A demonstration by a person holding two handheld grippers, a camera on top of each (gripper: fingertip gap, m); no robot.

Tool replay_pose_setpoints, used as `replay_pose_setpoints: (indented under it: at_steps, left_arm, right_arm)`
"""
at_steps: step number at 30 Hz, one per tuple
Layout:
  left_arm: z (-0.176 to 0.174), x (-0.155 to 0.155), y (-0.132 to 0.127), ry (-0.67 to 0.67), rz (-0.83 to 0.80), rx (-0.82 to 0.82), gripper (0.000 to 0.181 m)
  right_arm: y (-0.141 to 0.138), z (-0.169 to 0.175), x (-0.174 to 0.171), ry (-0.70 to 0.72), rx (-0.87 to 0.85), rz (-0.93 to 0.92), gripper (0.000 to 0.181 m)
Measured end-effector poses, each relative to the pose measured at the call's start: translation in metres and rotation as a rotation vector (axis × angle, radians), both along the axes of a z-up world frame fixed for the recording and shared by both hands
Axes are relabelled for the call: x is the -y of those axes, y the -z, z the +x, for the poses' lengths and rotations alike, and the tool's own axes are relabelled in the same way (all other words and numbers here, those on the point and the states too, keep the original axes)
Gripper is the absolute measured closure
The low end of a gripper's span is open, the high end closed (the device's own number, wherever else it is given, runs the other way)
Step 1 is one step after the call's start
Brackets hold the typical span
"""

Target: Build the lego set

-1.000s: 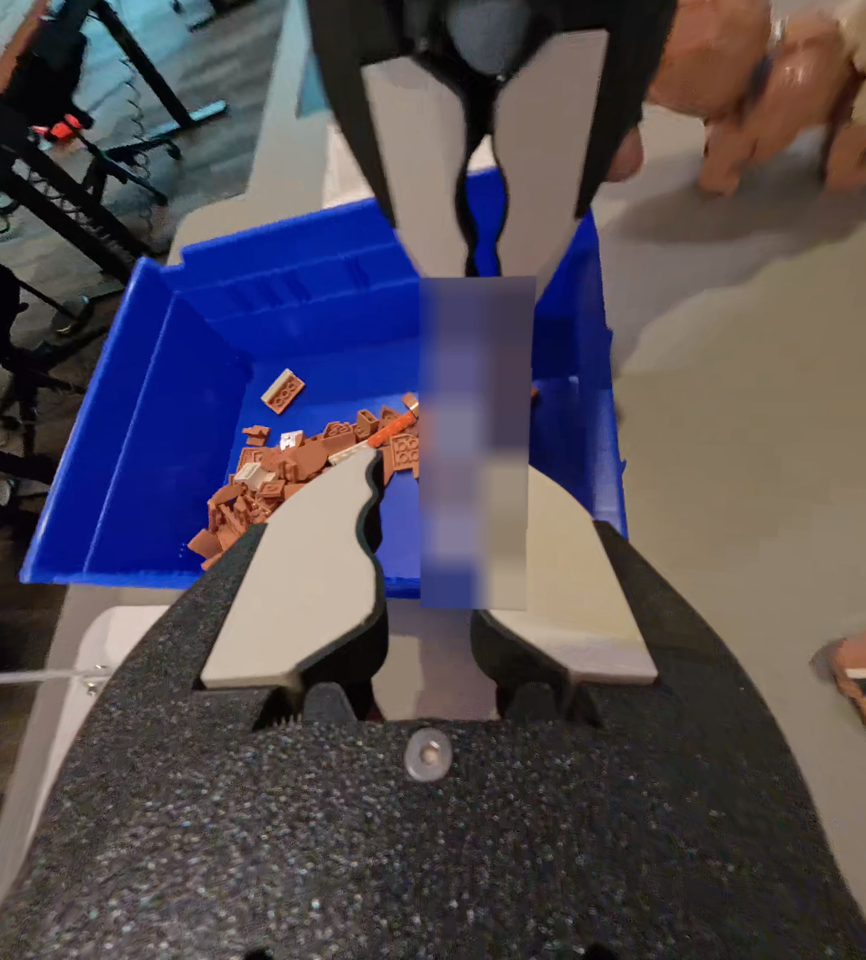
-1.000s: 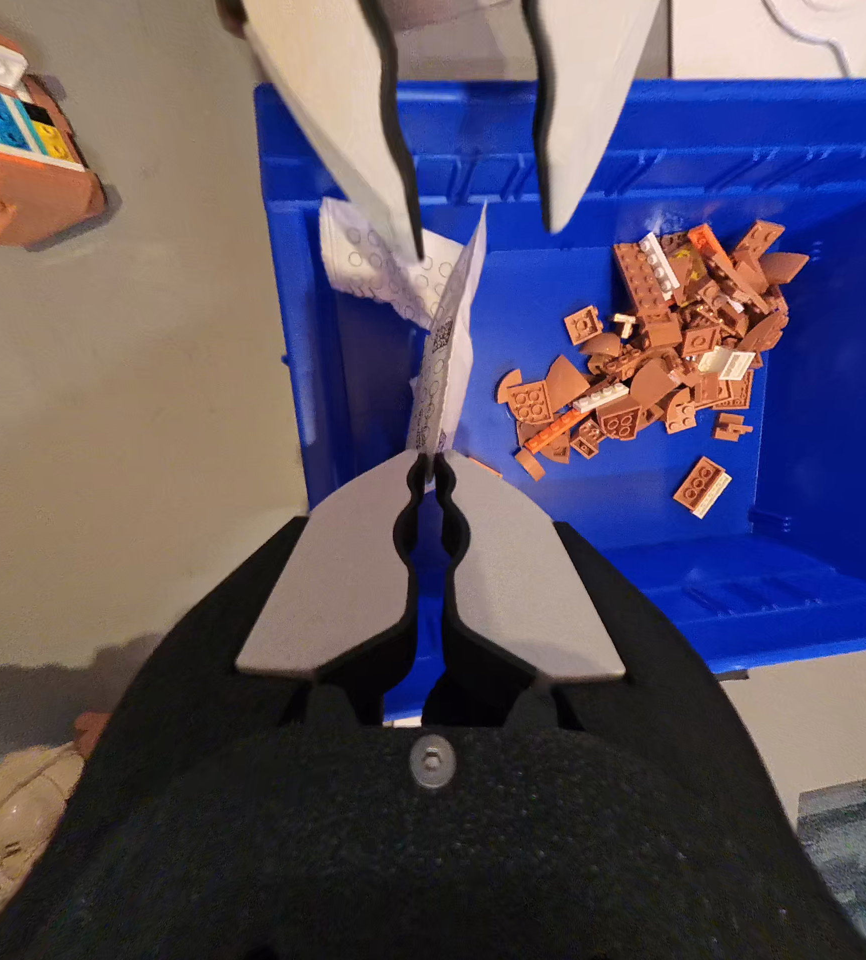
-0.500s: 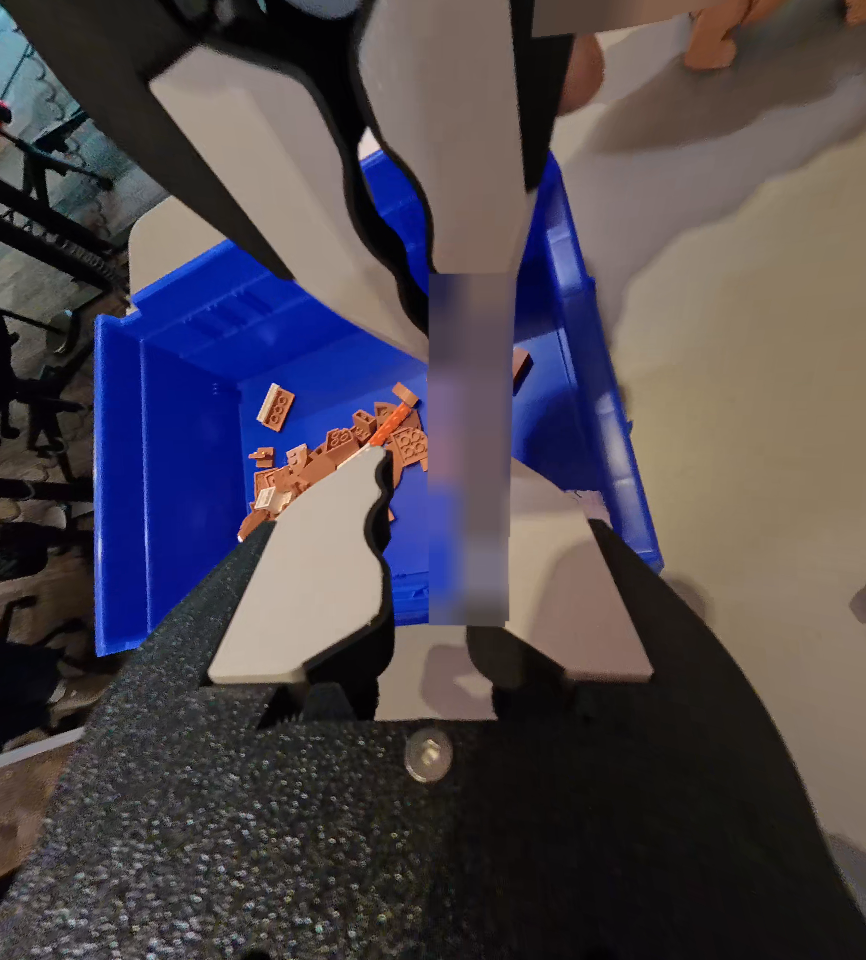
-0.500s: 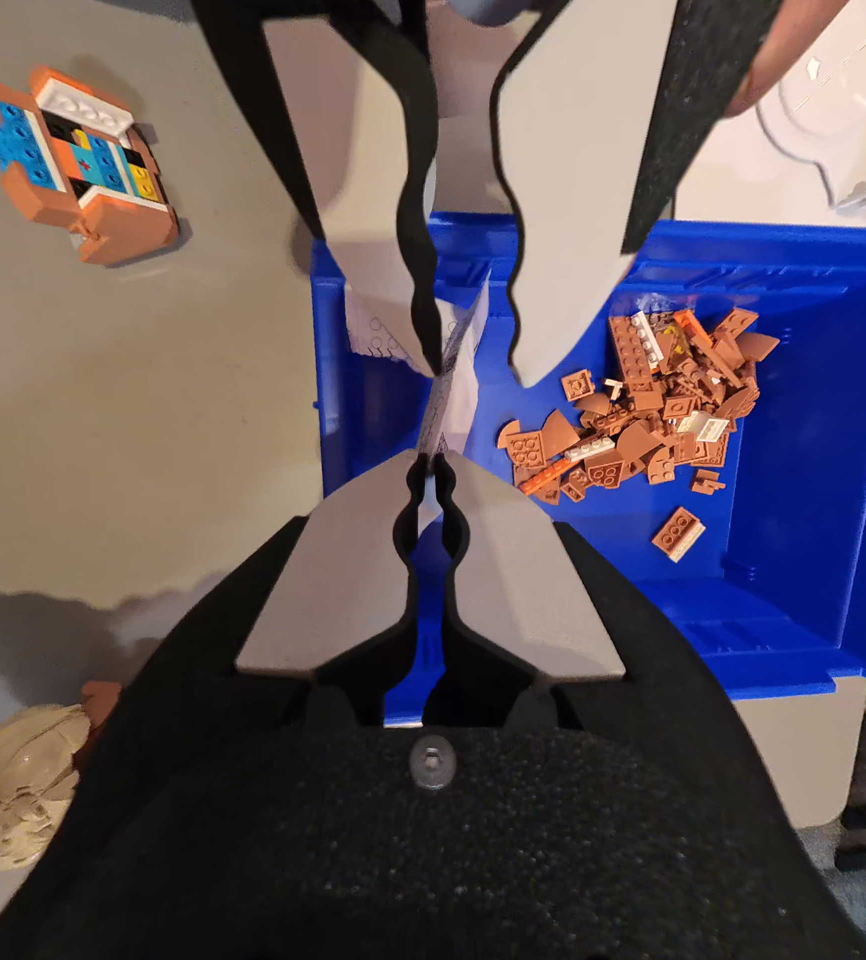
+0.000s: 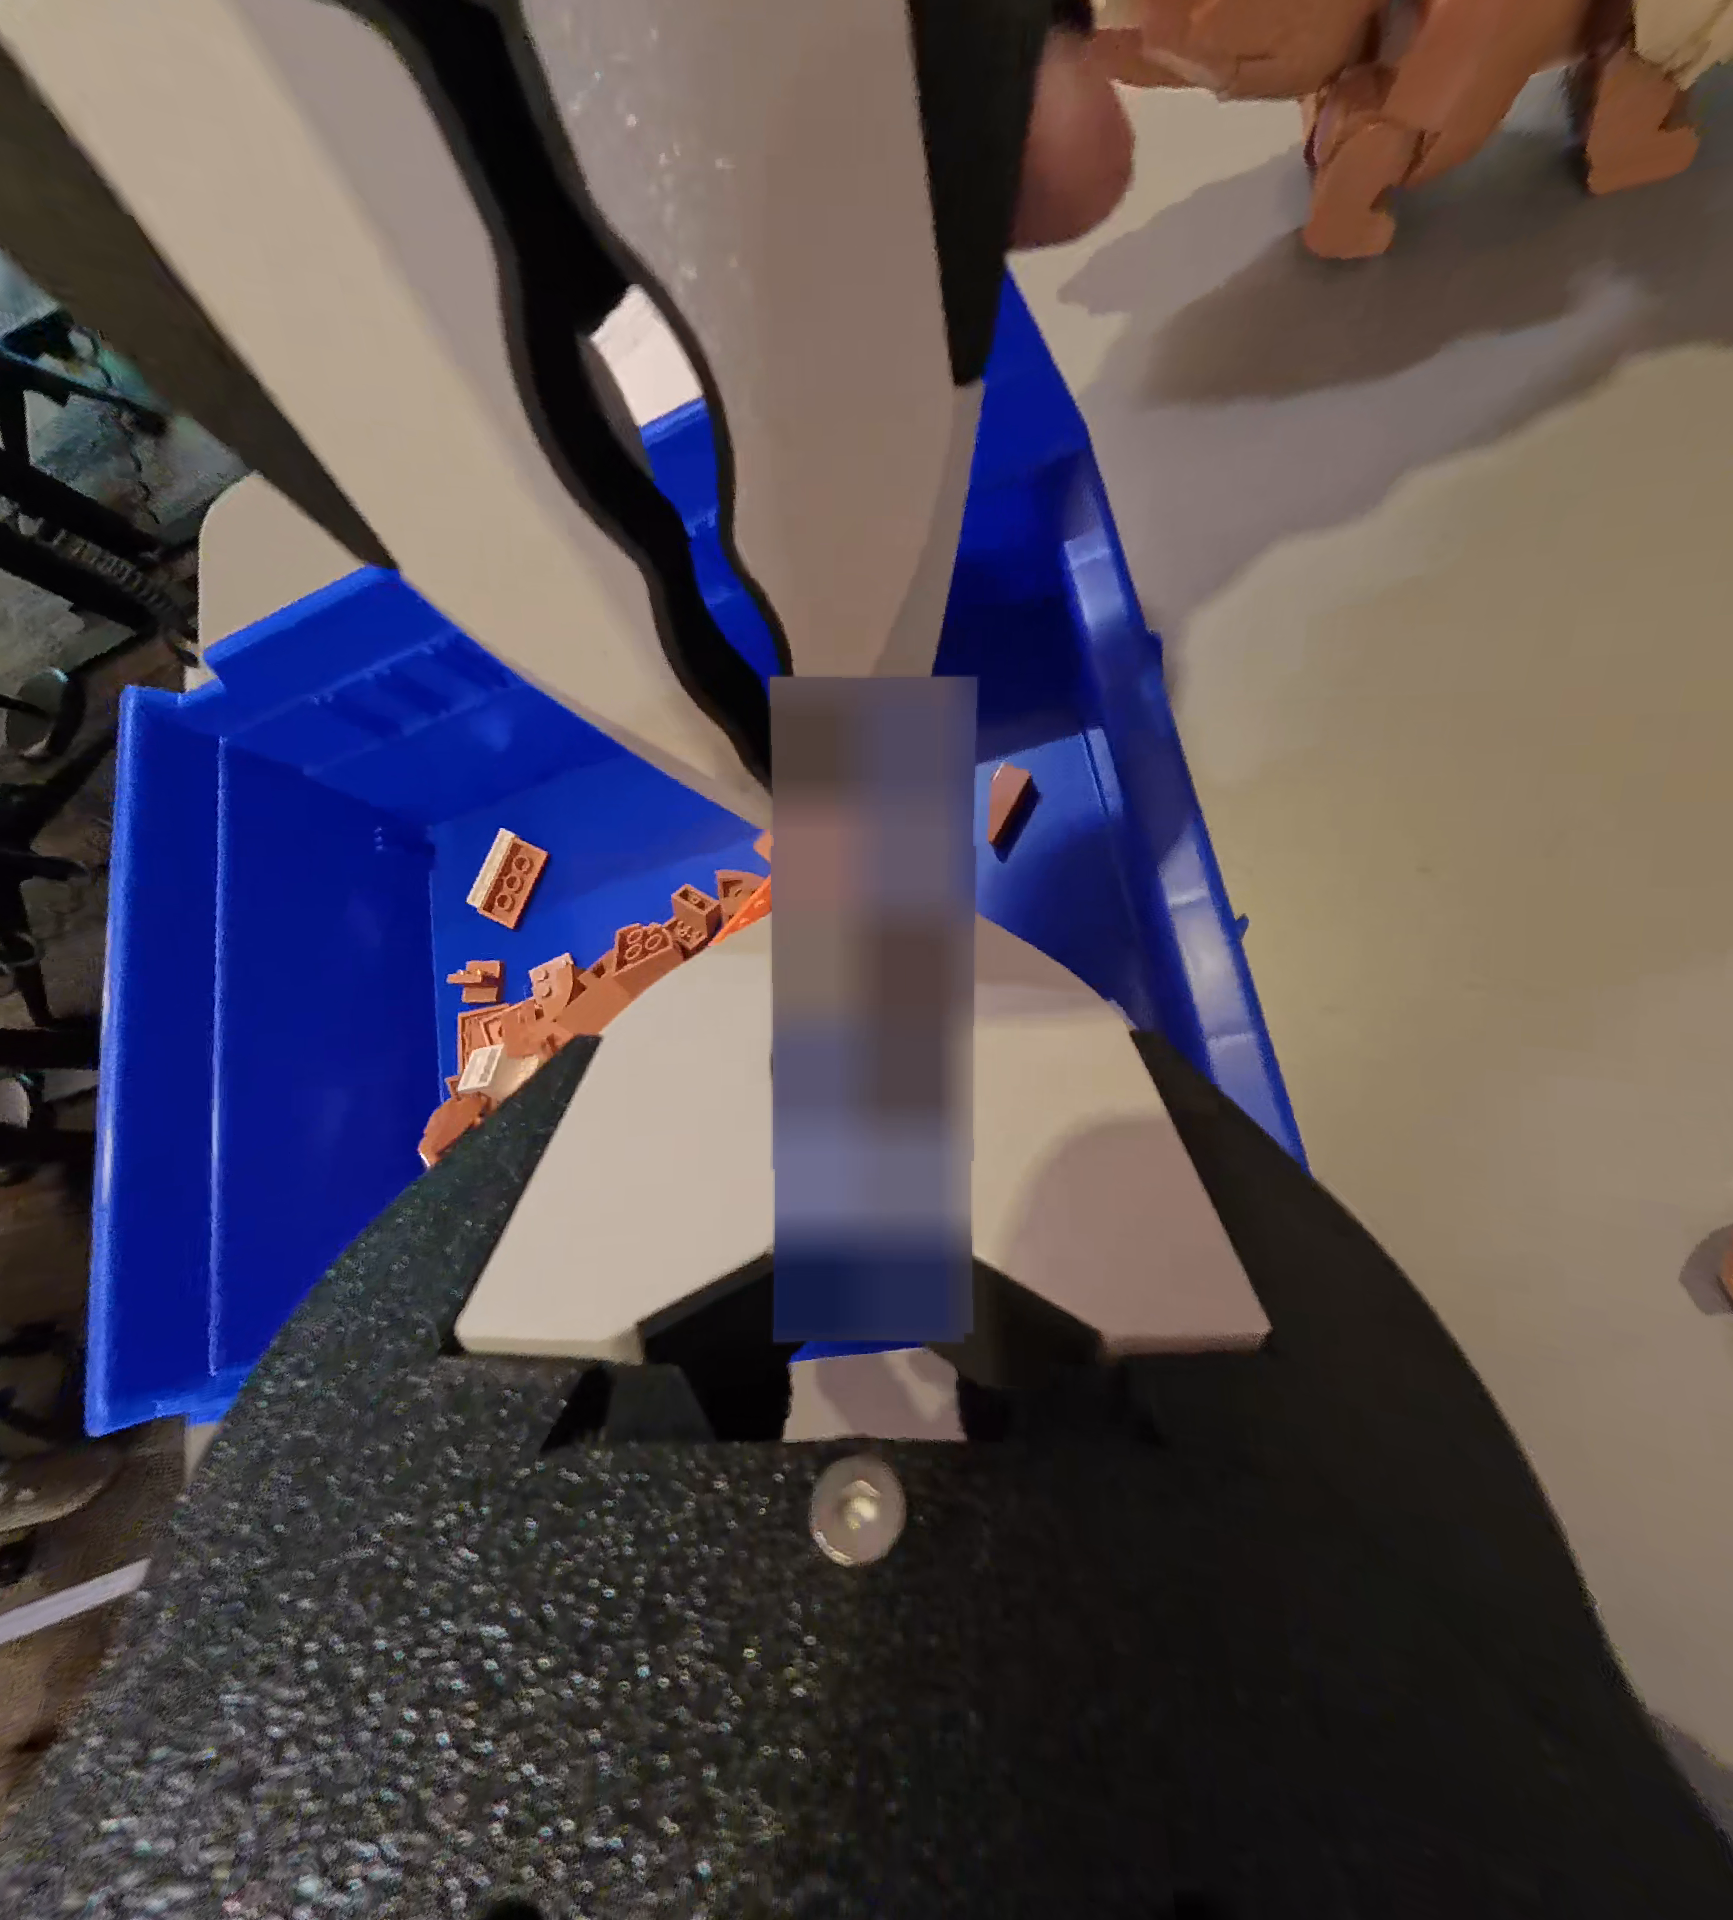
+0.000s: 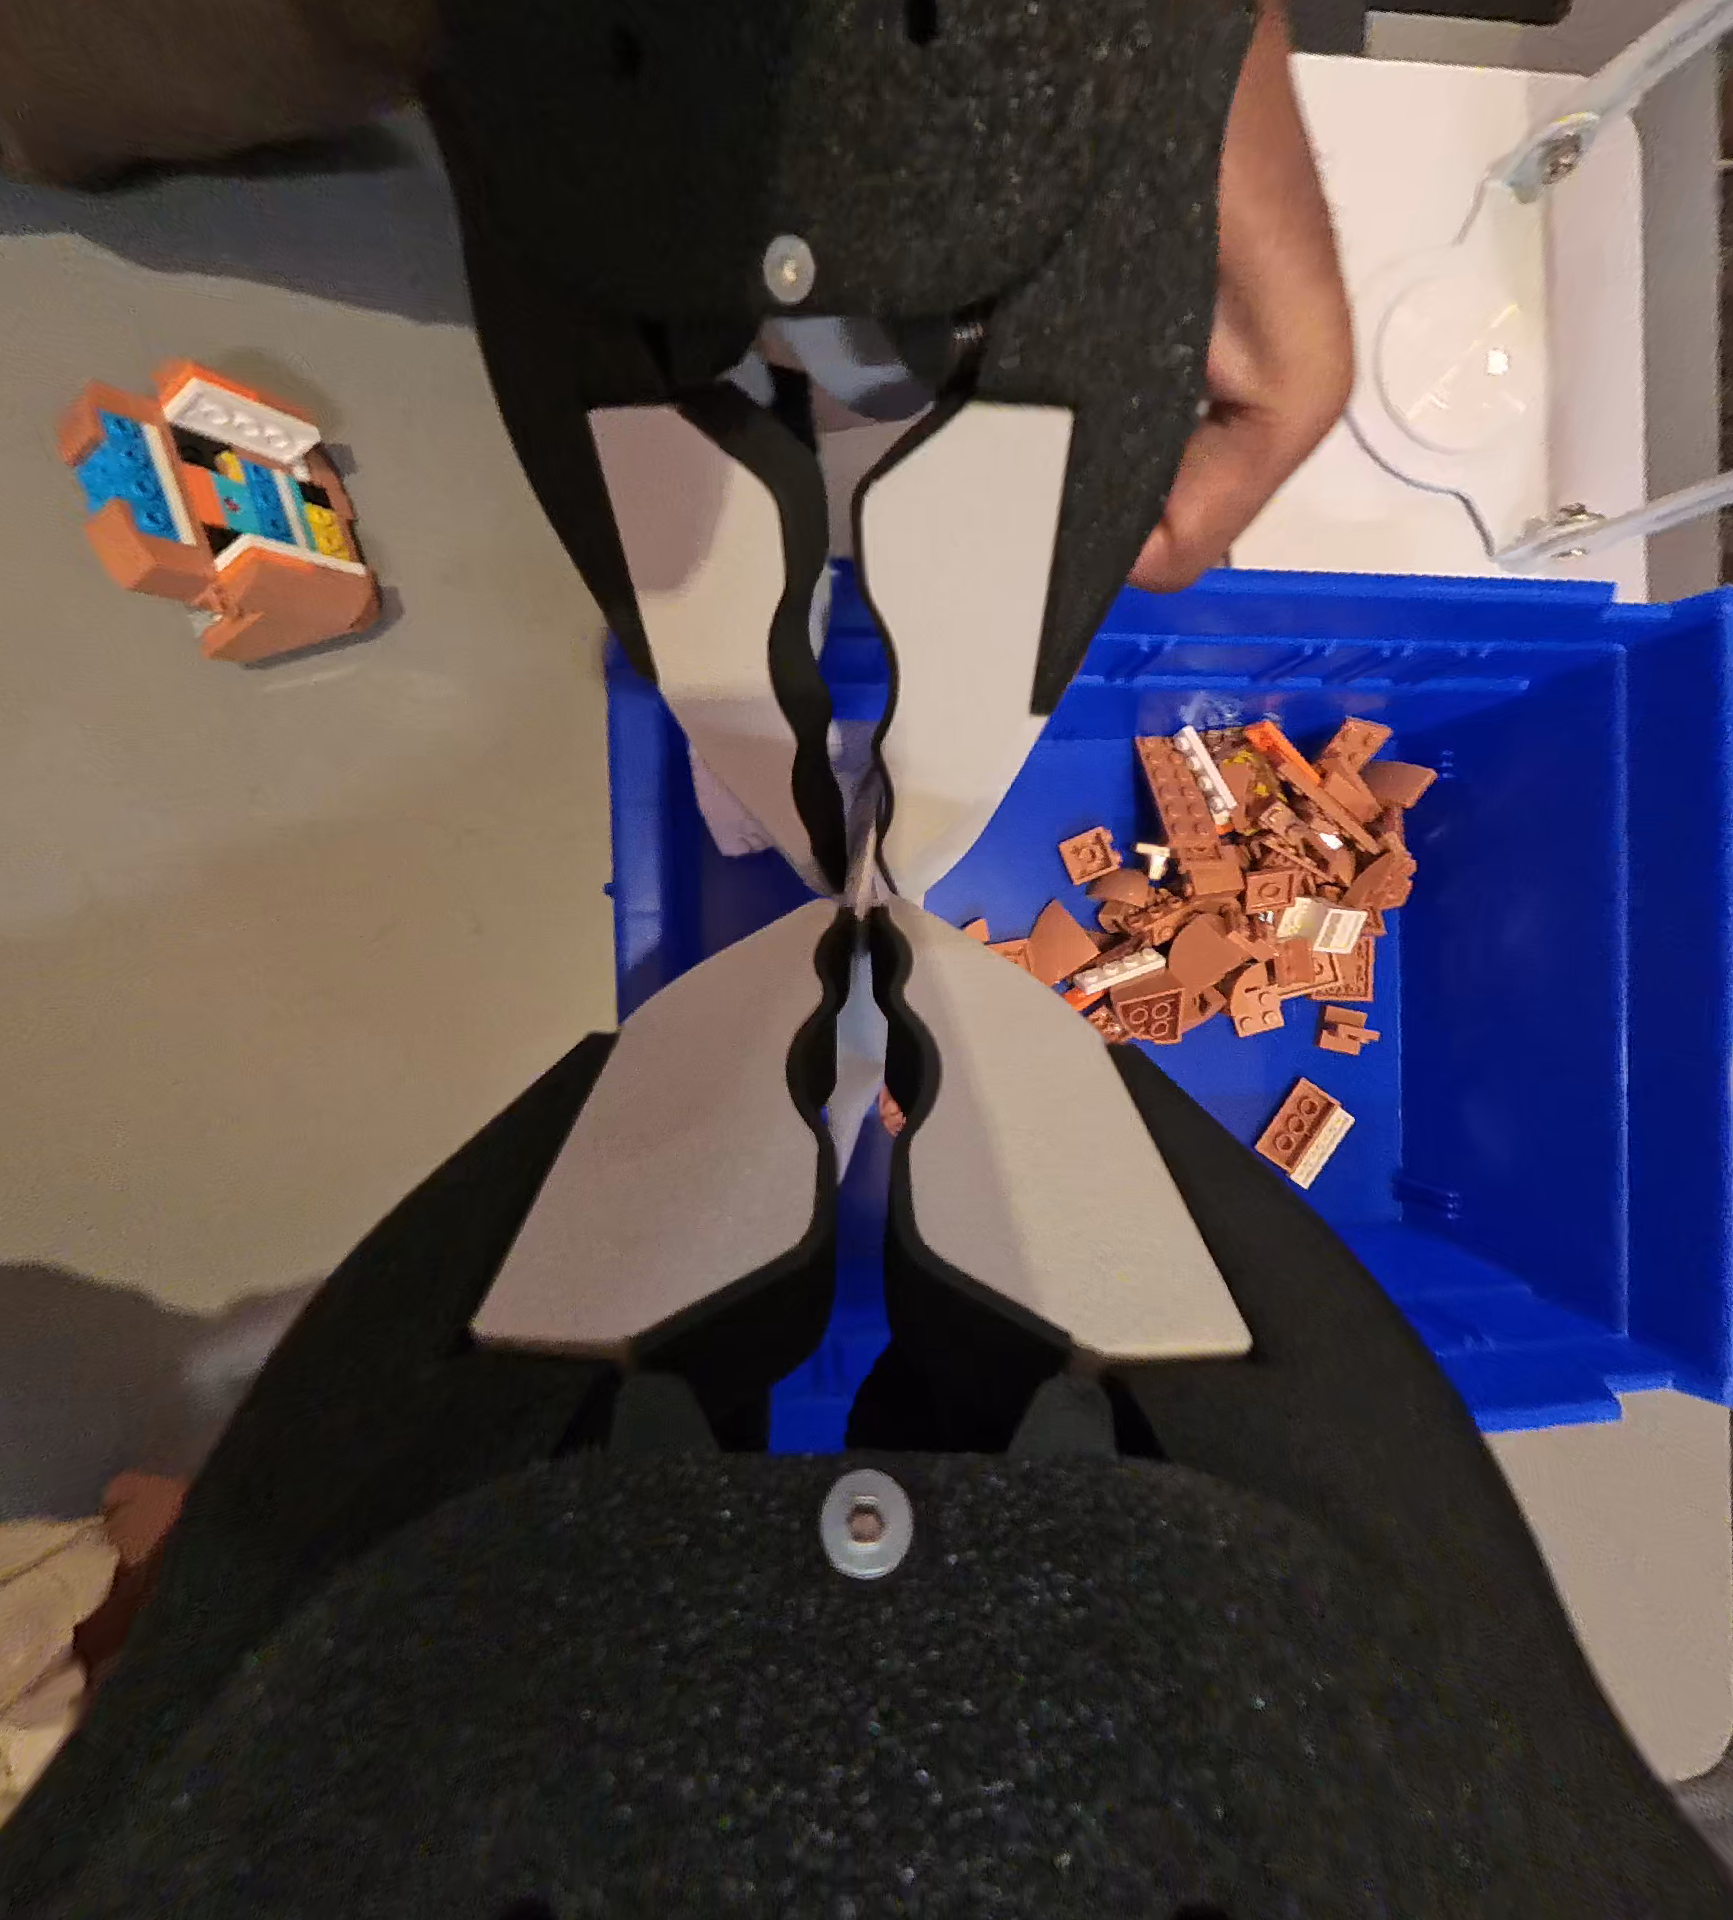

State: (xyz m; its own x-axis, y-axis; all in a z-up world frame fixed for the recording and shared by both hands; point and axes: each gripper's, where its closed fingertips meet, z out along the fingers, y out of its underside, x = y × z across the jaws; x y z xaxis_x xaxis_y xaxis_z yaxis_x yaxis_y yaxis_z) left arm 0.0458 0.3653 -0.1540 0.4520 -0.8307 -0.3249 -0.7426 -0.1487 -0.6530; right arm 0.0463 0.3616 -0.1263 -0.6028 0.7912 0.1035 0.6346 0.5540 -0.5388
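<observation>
Both grippers, left (image 6: 857,831) & right (image 6: 857,914), pinch one plastic bag (image 6: 862,873) over blue bin (image 6: 1568,1039) w/ bricks (image 6: 1246,914)

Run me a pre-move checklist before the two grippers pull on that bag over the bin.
1. Right gripper shut on the white bag: ok.
2. Left gripper shut on the same bag: ok, its tips meet on it in the right wrist view.
3. Bag held above the blue bin, so anything that drops lands inside: ok.
4. Pieces left inside the bag: cannot tell.
5. Loose brown bricks lie in the bin, to one side of both grippers: ok.
6. Partly built model sits on the table, apart from the bin: ok.
</observation>
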Motion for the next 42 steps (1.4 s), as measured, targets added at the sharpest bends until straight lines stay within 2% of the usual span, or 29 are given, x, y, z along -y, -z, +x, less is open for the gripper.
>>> replay_pose_setpoints:
  at_steps: [6, 12, 16, 19, 24, 27, 32, 42]
  left_arm:
    - [-0.002, -0.002, -0.003, -0.033, -0.041, 0.085, 0.171]
    - [-0.003, -0.002, -0.004, -0.046, -0.056, 0.112, 0.171]
    - [-0.011, -0.01, -0.012, -0.11, -0.055, 0.188, 0.171]
    - [-0.017, -0.01, -0.019, -0.12, -0.056, 0.268, 0.171]
    - [-0.019, -0.003, -0.03, -0.07, -0.065, 0.366, 0.171]
    - [-0.019, 0.002, -0.039, -0.041, -0.063, 0.427, 0.171]
    - [-0.018, 0.005, -0.044, -0.015, -0.073, 0.475, 0.171]
    - [-0.019, 0.007, -0.05, -0.013, -0.084, 0.542, 0.168]
  right_arm:
    - [-0.006, -0.001, -0.009, 0.137, -0.076, 0.011, 0.175]
    - [-0.024, 0.014, -0.04, 0.303, -0.154, 0.008, 0.166]
    - [-0.015, 0.027, -0.051, 0.366, -0.124, -0.032, 0.155]
    - [-0.002, 0.032, -0.051, 0.382, -0.091, -0.065, 0.145]
    - [0.007, 0.029, -0.047, 0.362, -0.084, -0.074, 0.144]
    - [0.007, 0.024, -0.041, 0.332, -0.096, -0.082, 0.15]
    - [0.006, 0.015, -0.028, 0.28, -0.134, -0.105, 0.174]
    - [0.009, 0.018, -0.021, 0.263, -0.124, -0.11, 0.177]
